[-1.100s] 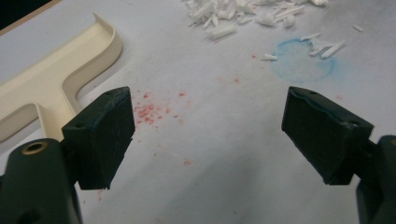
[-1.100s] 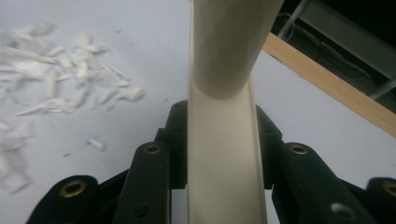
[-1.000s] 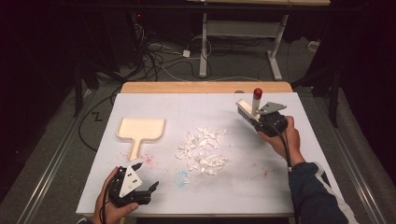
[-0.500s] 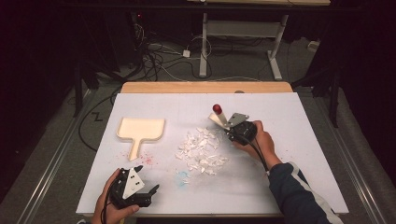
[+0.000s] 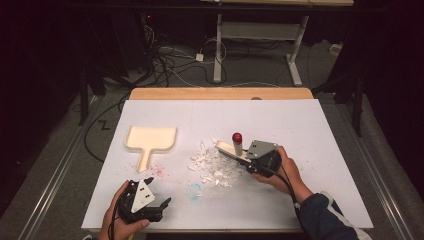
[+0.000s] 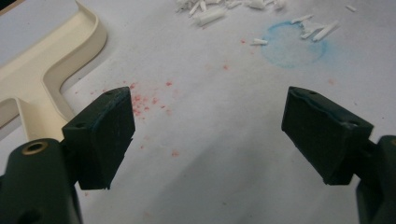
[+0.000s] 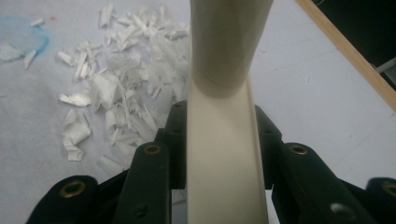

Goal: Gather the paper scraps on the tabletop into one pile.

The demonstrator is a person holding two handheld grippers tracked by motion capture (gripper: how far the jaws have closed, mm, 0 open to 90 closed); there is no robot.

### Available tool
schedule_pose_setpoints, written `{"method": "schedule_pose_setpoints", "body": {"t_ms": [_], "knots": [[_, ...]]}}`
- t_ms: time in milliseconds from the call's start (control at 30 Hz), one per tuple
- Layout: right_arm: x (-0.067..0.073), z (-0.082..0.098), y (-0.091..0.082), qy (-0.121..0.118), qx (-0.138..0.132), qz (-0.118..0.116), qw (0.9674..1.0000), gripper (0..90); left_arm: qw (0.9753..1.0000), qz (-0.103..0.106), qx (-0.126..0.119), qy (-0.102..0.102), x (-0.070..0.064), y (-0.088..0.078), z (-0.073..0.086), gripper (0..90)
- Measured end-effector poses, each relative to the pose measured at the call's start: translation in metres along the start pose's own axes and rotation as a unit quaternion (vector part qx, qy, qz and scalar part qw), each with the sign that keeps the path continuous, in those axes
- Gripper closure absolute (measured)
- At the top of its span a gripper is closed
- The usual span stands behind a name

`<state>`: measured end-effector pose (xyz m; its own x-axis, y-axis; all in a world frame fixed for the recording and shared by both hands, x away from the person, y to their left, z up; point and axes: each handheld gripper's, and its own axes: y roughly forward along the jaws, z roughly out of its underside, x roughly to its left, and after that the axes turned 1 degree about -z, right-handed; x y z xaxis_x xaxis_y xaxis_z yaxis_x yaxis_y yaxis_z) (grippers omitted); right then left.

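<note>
right gripper point(image 5: 243, 159) is clamped on a cream brush point(image 5: 231, 150) with a red-capped handle, its head at the right edge of the white paper scraps point(image 5: 212, 165). left gripper point(image 5: 159, 206) rests near the tabletop's front edge, jaws wide apart and holding nothing. by my judgement the sweeping has barely begun: the scraps lie heaped mid-tabletop, none in the cream dustpan point(image 5: 149, 140) well apart to their left. white tabletop point(image 5: 310, 130) bears red specks and a blue smudge; beyond it, a dark room with cables on the floor.
</note>
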<state>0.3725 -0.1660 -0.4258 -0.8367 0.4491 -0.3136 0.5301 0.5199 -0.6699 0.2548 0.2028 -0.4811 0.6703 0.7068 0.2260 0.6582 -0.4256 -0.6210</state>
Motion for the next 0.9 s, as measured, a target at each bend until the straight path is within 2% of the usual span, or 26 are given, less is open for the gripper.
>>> {"method": "schedule_pose_setpoints", "body": {"t_ms": [67,200,233,300,367,433,533,600,667,767,833,900], "knots": [[-0.008,-0.001,-0.008,0.016,-0.011,0.013,0.9997,68.0,1.0000,0.002,0.002,0.002,0.000,0.001,-0.001,16.4],[-0.027,-0.004,-0.016,0.039,-0.019,0.024,0.9988,68.0,1.0000,0.005,0.005,-0.002,0.001,0.002,0.000,16.4],[-0.040,-0.006,-0.018,0.053,-0.022,0.036,0.9977,68.0,1.0000,0.005,0.005,-0.004,0.002,0.002,0.000,16.5],[-0.044,-0.007,-0.018,0.059,-0.020,0.040,0.9973,68.0,0.9999,0.006,0.008,-0.011,0.002,0.002,0.001,16.5],[-0.057,-0.009,-0.014,0.072,-0.017,0.063,0.9953,68.0,1.0000,0.004,0.006,-0.003,0.003,0.002,0.000,16.5],[-0.068,-0.009,-0.007,0.078,-0.009,0.081,0.9936,68.0,0.9999,0.008,0.008,-0.008,0.002,0.003,0.000,16.5],[-0.082,-0.010,0.011,0.090,0.018,0.113,0.9894,68.0,1.0000,0.006,0.006,0.000,0.002,0.003,0.000,16.5],[-0.087,-0.011,0.025,0.083,0.037,0.133,0.9869,68.0,0.9999,0.011,0.009,-0.004,0.002,0.004,0.000,16.5],[-0.089,-0.012,0.042,0.066,0.063,0.166,0.9819,68.0,0.9999,0.013,0.010,-0.005,0.002,0.005,0.000,16.5],[-0.093,-0.013,0.061,0.068,0.071,0.165,0.9814,68.0,0.9998,0.016,0.008,-0.009,0.003,0.005,0.000,16.5],[-0.093,-0.016,0.073,0.062,0.078,0.172,0.9800,68.0,0.9998,0.017,0.006,-0.010,0.004,0.005,0.001,16.5],[-0.091,-0.019,0.082,0.070,0.064,0.154,0.9834,68.0,0.9998,0.018,0.006,-0.009,0.004,0.005,0.001,16.5]]}}
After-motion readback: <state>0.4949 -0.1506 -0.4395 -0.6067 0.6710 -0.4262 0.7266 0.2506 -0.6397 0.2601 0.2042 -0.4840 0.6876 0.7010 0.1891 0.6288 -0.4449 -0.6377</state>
